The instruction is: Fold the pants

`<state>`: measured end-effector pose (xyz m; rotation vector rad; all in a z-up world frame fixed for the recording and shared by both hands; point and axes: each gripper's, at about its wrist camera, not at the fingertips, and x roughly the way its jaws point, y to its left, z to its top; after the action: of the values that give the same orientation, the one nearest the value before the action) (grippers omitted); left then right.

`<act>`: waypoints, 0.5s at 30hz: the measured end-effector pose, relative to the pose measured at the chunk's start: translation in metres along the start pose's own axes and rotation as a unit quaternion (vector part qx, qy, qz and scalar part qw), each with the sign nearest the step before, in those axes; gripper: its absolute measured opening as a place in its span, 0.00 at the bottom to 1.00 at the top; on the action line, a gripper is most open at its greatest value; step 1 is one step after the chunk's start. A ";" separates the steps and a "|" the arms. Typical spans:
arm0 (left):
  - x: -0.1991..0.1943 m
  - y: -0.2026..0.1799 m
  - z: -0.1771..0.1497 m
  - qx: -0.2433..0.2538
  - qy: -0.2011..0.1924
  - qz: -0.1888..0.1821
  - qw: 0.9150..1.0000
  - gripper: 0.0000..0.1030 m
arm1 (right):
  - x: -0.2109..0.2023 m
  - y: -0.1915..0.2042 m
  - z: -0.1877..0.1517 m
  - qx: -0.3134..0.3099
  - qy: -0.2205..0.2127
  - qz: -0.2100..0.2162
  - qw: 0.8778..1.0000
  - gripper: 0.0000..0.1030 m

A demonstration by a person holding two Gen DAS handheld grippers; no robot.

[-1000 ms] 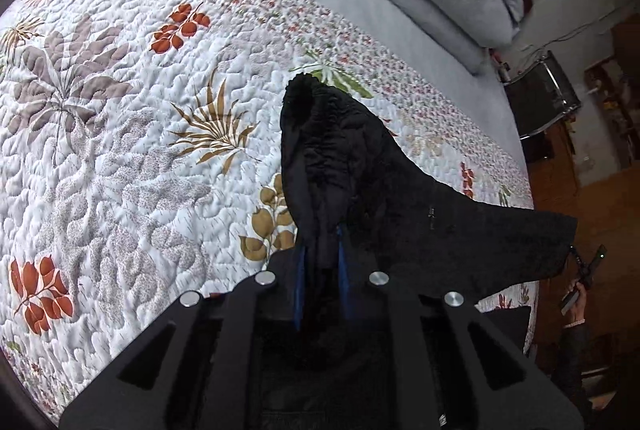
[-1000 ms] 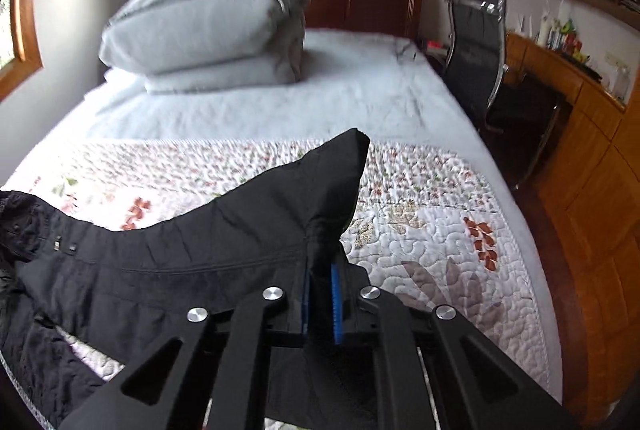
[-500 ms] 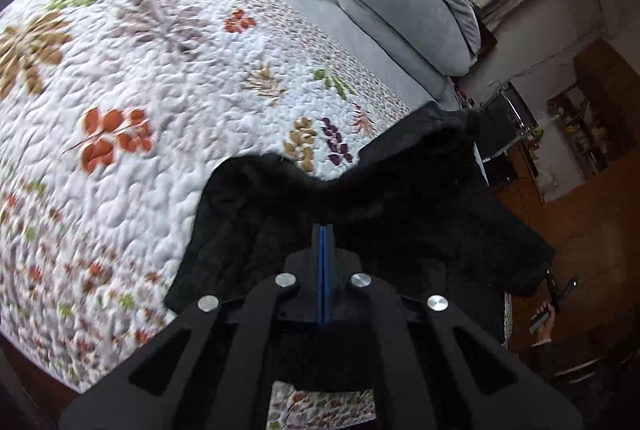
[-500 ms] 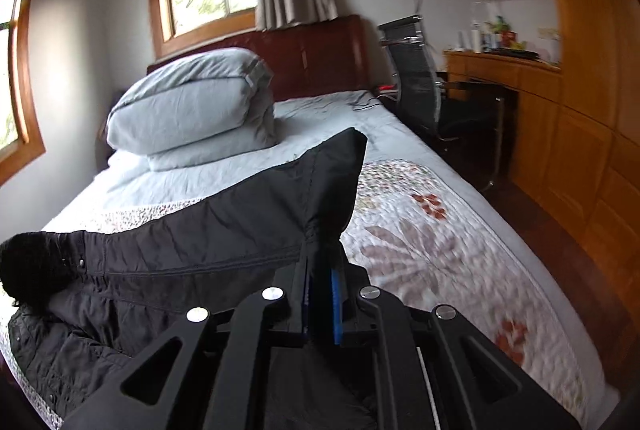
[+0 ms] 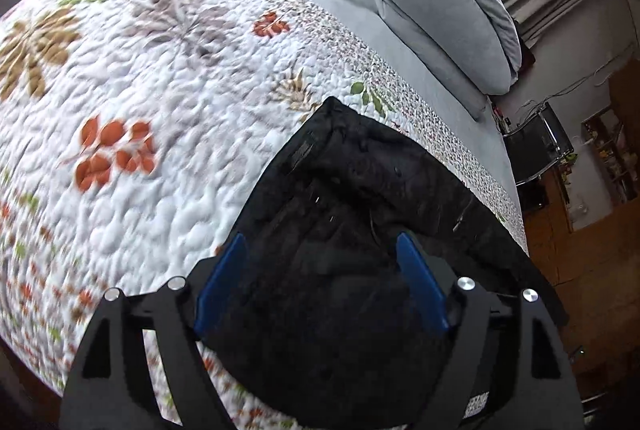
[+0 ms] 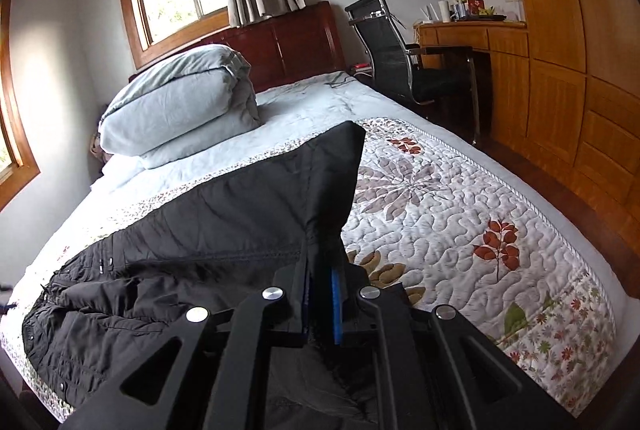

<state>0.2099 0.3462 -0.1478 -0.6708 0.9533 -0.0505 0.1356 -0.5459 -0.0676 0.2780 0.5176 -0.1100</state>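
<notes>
Since the earlier frames: left gripper [image 5: 320,258] let go. Its jaws have just been opening, and the black pants [image 5: 360,230] it was pinching now lie loose on the quilt [image 5: 140,90]. Fabric sits between the blue pads [image 5: 222,278] but they stand clear of it on both sides. The bunched waist end has dropped from a raised peak to a flat heap. The right view has swung so the window and desk sit higher in frame.

Bed, right view: the flowered quilt covers the near half, with plain grey sheet [image 6: 304,110] beyond it. A folded grey duvet [image 6: 180,102] is stacked by the dark wood headboard [image 6: 288,42]. An office chair [image 6: 400,58] stands just beside the bed, with a wooden desk [image 6: 480,34] behind it.

The pants [image 6: 200,222] lie across the near edge of the quilt. Crumpled waist with snaps is at the left, and one leg stretches right towards the right gripper [image 6: 320,306].

Right gripper is clamped tight on the leg cuff. Cloth is pinched between its pads, and a corner of the cuff stands up in a peak above the jaws. The rest of that leg is pulled fairly smooth. The left heap is wrinkled.
</notes>
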 end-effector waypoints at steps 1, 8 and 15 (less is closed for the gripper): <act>0.019 -0.010 0.018 0.014 0.017 0.001 1.000 0.82 | 0.002 -0.001 0.001 0.000 0.003 -0.002 1.000 0.08; 0.127 -0.027 0.096 0.019 0.115 0.045 0.992 0.86 | 0.015 0.002 0.009 -0.012 0.019 -0.022 0.999 0.08; 0.195 -0.013 0.129 -0.018 0.196 0.060 0.979 0.84 | 0.034 0.008 0.019 -0.022 0.035 -0.041 0.998 0.08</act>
<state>0.4283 0.3377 -0.2332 -0.6463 1.3763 -0.0601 0.1751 -0.5446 -0.0674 0.2183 0.6002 -0.1679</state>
